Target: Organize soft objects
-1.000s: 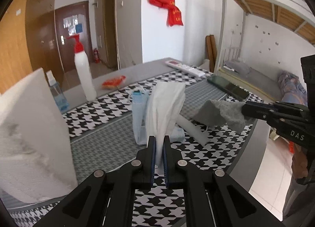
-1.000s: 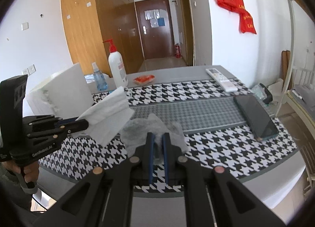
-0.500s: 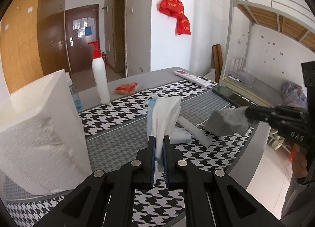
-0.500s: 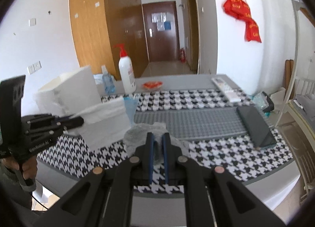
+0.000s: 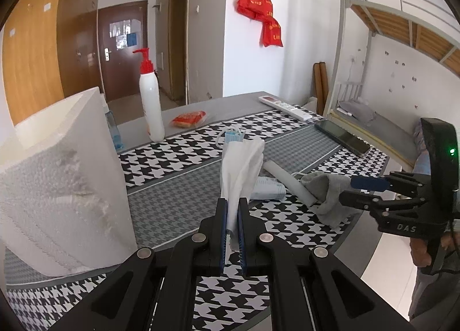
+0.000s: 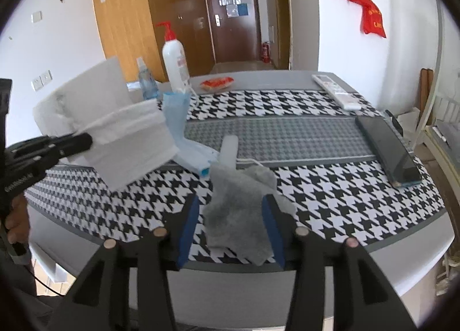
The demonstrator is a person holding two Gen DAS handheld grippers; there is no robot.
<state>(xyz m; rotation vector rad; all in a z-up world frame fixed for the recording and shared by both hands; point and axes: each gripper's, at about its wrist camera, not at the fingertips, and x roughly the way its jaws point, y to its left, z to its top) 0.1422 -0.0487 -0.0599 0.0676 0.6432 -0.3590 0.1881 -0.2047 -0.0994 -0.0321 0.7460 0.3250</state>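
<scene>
right gripper (image 6: 230, 227) has spread its jaws since half a second ago, when they were pinched on the grey cloth (image 6: 241, 207); now the cloth lies loose between the blue pads, slumped on the houndstooth table mat (image 6: 330, 187) near the front edge. left gripper (image 5: 233, 216) is still clenched on the white tissue (image 5: 241, 164), held up off the table, closer to the foam box (image 5: 57, 181) than before.

cloth is fuzzy, crumpled, irregular. tissue is thin, folded, hangs in soft creases. foam box is white, grainy, chipped on its face.

around: a blue face mask (image 6: 175, 112) partly hidden behind the tissue in the right wrist view, a white roll (image 6: 230, 150) just behind the cloth, touching or nearly, a pump bottle (image 5: 149, 101) with a red top, a small spray bottle (image 6: 145, 78), a red snack packet (image 5: 189, 118), a white remote (image 6: 336, 91), a dark phone (image 6: 385, 147) on the right of the mat.
</scene>
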